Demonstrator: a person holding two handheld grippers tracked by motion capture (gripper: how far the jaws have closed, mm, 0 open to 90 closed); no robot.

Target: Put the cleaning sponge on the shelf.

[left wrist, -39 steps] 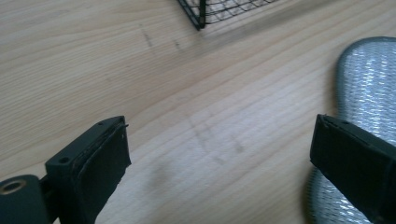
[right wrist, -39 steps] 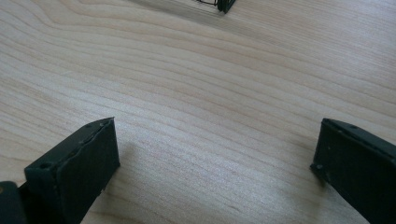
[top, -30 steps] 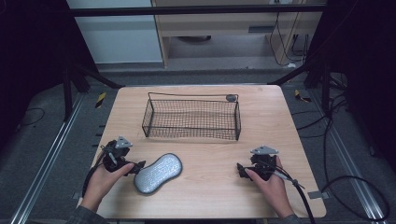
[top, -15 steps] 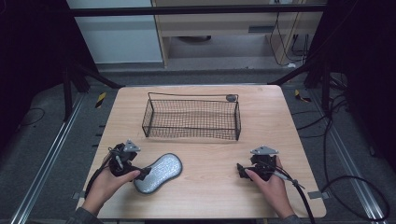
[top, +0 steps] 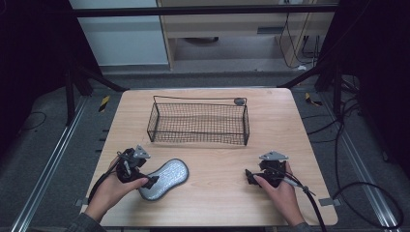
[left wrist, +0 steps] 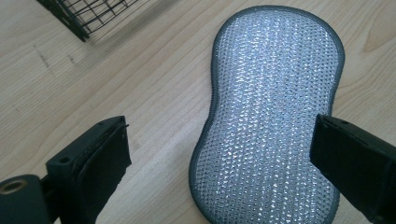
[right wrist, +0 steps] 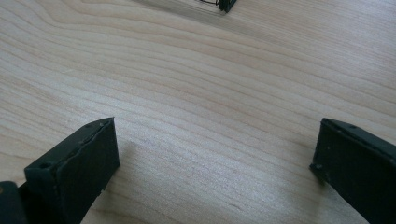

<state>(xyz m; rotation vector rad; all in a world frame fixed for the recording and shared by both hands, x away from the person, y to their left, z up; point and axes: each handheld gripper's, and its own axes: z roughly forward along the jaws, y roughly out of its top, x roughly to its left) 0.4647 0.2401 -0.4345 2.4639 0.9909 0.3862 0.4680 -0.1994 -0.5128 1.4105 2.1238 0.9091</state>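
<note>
Left gripper [left wrist: 219, 154] has closed in from the tabletop's [top: 212, 193] left edge — jaws spread, straddling the silver-mesh, grey-edged peanut-shaped scouring pad [left wrist: 273, 116] lying flat, likely pre-grasp — right gripper [right wrist: 212, 163] spread, idle.

On the table [top: 290, 125] I count 1 black wire basket [top: 198, 121] near the far edge and 1 silver scouring pad [top: 163, 179] toward the near left corner. There are 2 grippers: the left gripper [top: 145, 181] and the right gripper [top: 250, 178], 1 per hand.
</note>
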